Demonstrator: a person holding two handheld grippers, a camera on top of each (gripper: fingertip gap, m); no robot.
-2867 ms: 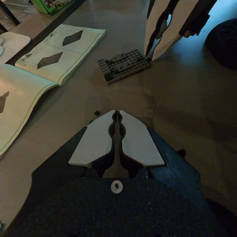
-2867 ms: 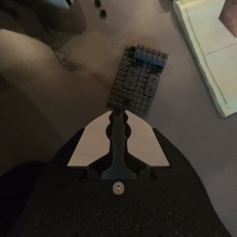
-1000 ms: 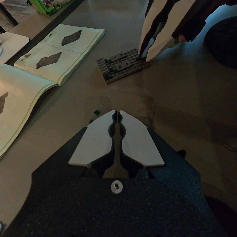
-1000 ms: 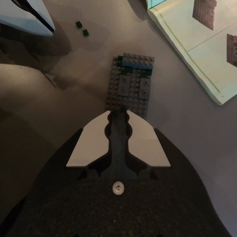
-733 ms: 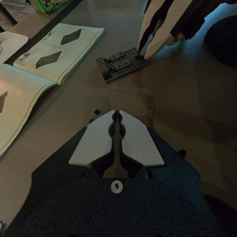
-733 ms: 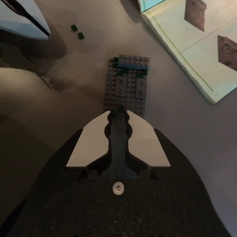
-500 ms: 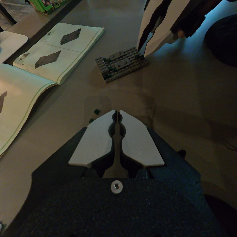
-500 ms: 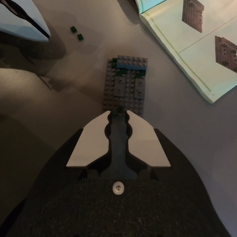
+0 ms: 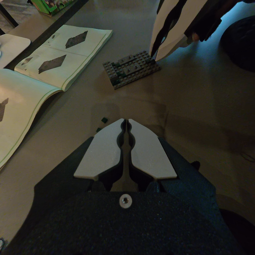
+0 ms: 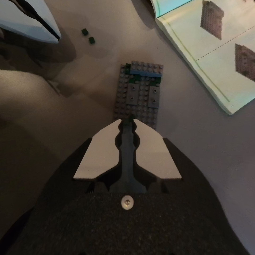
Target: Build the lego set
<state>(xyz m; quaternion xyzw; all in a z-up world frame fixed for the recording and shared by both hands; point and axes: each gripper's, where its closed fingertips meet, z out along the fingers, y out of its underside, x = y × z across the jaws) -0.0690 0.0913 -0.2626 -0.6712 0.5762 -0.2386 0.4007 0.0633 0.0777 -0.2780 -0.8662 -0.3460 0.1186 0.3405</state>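
A grey studded baseplate lies on the table, carrying grey tiles, a raised grey brick row and a few dark green pieces. It also shows in the left wrist view. My right gripper is shut on a small dark green piece at the plate's near end. The left wrist view shows the right gripper standing on the plate's far corner. My left gripper is shut and empty, low over the table. Two loose dark green pieces lie just left of its tips and show in the right wrist view.
An open instruction booklet lies left of the plate and shows in the right wrist view. A green box and a white object sit at the far left. A dark round object is at the right. The left gripper's tips are roughly 15 centimeters from the right gripper's.
My right gripper has shifted slightly over the plate's end, still holding the green piece. My left gripper has stayed shut and almost still.
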